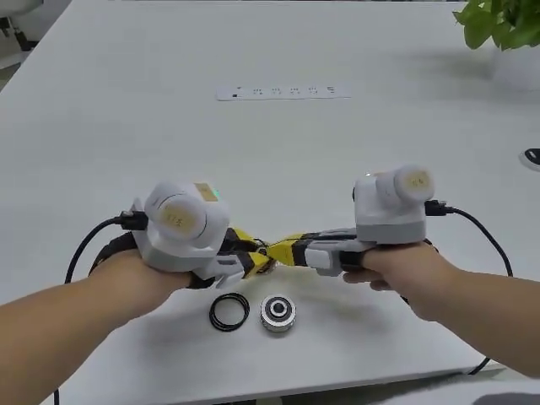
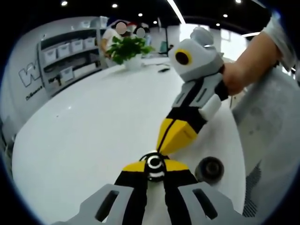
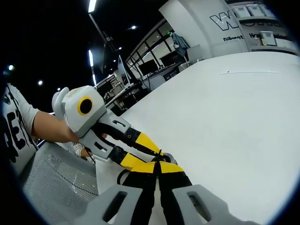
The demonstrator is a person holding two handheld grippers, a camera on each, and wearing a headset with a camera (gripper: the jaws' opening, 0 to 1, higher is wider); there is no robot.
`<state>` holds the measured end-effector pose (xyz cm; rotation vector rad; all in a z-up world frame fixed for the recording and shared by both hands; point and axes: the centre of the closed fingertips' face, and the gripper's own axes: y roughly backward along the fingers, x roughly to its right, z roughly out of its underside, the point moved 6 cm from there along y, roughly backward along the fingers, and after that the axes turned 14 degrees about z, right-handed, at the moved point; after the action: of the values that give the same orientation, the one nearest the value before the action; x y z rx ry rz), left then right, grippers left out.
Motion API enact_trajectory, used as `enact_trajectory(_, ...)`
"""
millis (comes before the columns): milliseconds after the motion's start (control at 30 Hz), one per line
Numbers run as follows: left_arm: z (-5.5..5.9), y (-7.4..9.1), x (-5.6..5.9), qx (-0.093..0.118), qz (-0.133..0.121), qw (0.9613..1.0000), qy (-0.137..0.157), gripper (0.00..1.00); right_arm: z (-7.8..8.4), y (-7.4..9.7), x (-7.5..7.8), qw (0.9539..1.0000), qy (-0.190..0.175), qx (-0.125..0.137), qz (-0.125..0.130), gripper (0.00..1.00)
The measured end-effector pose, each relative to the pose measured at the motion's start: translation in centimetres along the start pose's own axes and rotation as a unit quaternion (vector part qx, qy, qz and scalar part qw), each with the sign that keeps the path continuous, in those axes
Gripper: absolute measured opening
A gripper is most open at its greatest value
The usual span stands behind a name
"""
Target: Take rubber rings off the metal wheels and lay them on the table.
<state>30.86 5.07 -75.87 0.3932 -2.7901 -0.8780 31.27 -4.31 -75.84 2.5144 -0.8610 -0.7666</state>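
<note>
Left gripper view: we saw a small black-rimmed metal wheel (image 2: 153,161) clamped in the left gripper (image 2: 153,168), the right gripper's (image 2: 160,150) jaws drawn together at its rim.

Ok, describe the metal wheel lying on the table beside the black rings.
The metal wheel is small and round, silvery with dark concentric bands and a dark centre. It lies flat on the white table near its front edge, just right of the black rings without touching them. Nothing grips it. Whether a ring is still on it I cannot tell.
</note>
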Motion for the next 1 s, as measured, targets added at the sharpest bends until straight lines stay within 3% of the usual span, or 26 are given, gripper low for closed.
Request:
enact_trajectory(267,0.1,0.3,0.0,-0.003,0.008,0.9999,-0.007,0.14,0.0,0.1,-0.1,1.0,-0.004,-0.002,0.001,0.0)
enact_trajectory(400,0.0,0.8,0.2,0.0,0.017,0.9999,0.001,0.21,0.0,0.1,-0.3,1.0,-0.003,-0.004,-0.002,0.0)
enact_trajectory(767,-0.9,2.8,1.3,0.034,0.033,0.9989,-0.003,0.35,-0.3,0.6,-0.8,0.9999,-0.002,-0.005,-0.009,0.0)
enact_trajectory(1000,-1.2,4.8,1.8,0.058,0.027,0.9979,-0.005,0.43,-0.6,0.8,-1.2,0.9998,-0.003,-0.001,-0.018,0.0)
